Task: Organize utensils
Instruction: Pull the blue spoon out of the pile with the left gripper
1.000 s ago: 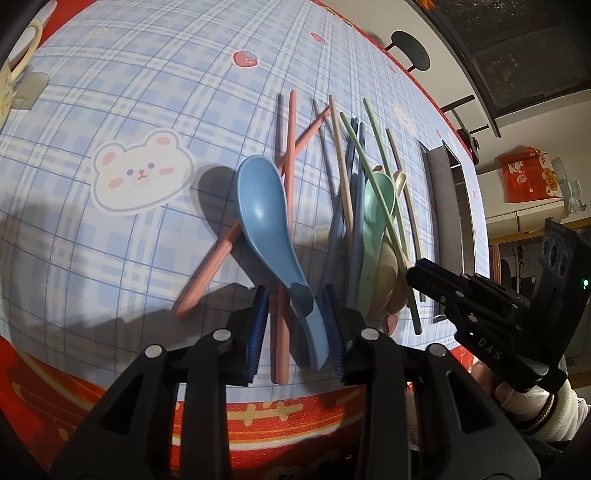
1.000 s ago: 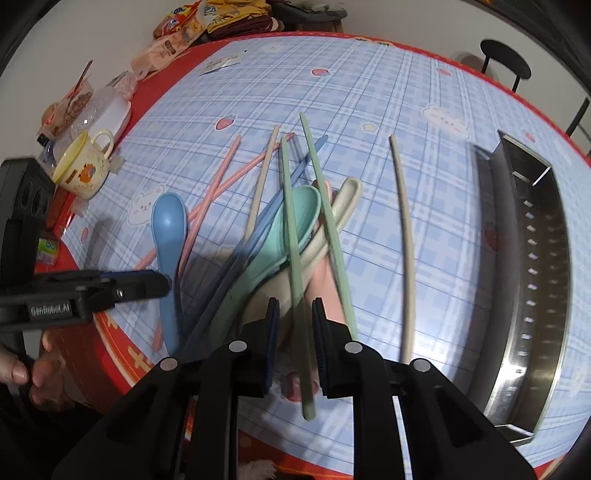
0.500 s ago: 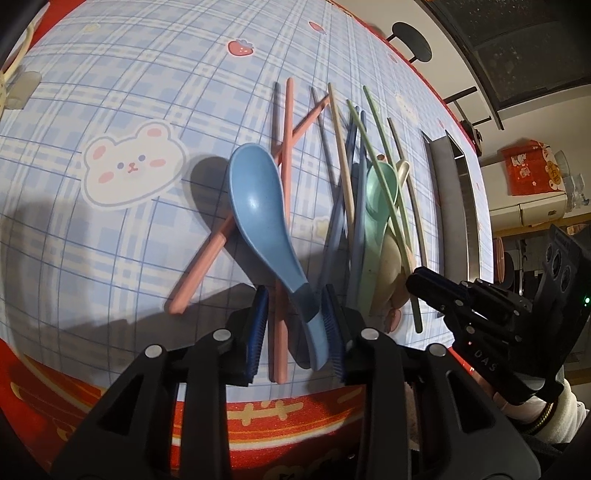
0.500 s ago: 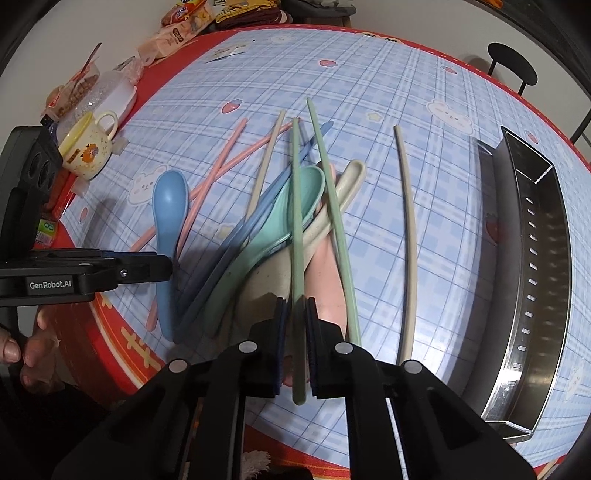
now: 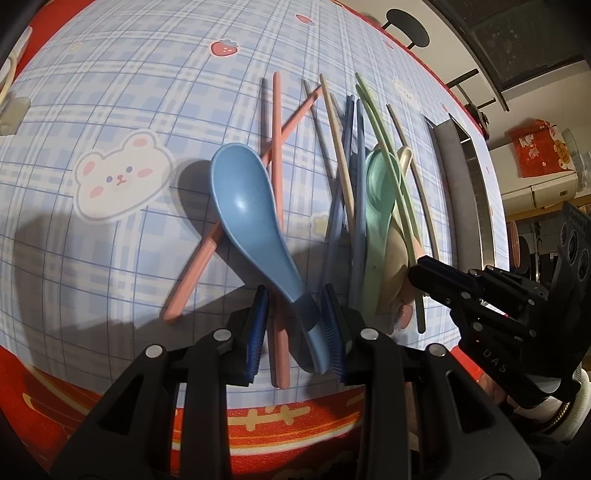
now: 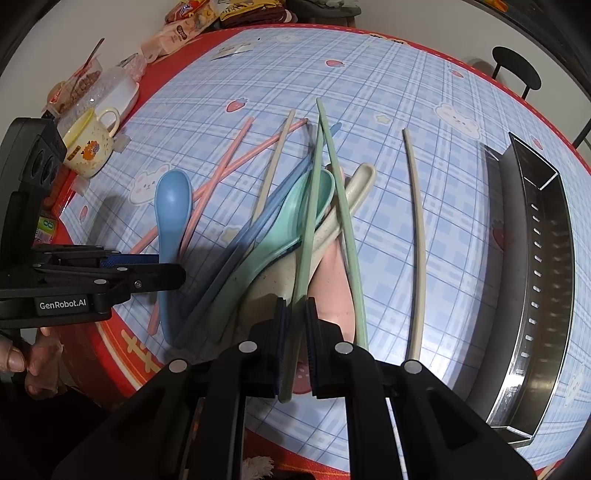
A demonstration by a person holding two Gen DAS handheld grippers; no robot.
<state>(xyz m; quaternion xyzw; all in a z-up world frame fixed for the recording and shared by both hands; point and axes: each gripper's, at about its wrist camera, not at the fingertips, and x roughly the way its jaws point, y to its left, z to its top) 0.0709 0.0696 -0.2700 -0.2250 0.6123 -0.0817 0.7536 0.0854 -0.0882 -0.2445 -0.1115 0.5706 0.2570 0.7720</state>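
Observation:
Mixed utensils lie in a heap on the checked tablecloth. My right gripper (image 6: 294,306) is shut on the near end of a light green chopstick (image 6: 308,229), which lies over a mint spoon (image 6: 291,214), a beige spoon (image 6: 360,177) and a pink spoon (image 6: 332,273). A second green chopstick (image 6: 343,206) lies beside it. My left gripper (image 5: 293,295) is open. Its pads straddle the handle of the blue spoon (image 5: 243,199) and a pink chopstick (image 5: 277,147); the handle rests against the right pad only. The spoon lies on the cloth.
A steel perforated tray (image 6: 546,258) stands along the right side of the table. A lone beige chopstick (image 6: 415,229) lies between it and the heap. Blue chopsticks (image 6: 266,229) lie in the heap. A mug (image 6: 88,147) and snack packets (image 6: 184,26) stand at the far left. A hand holds the left gripper.
The right jaws have closed onto the green chopstick that lay between them. The left gripper has slid a little further over the blue spoon's handle; the spoon has stayed on the cloth.

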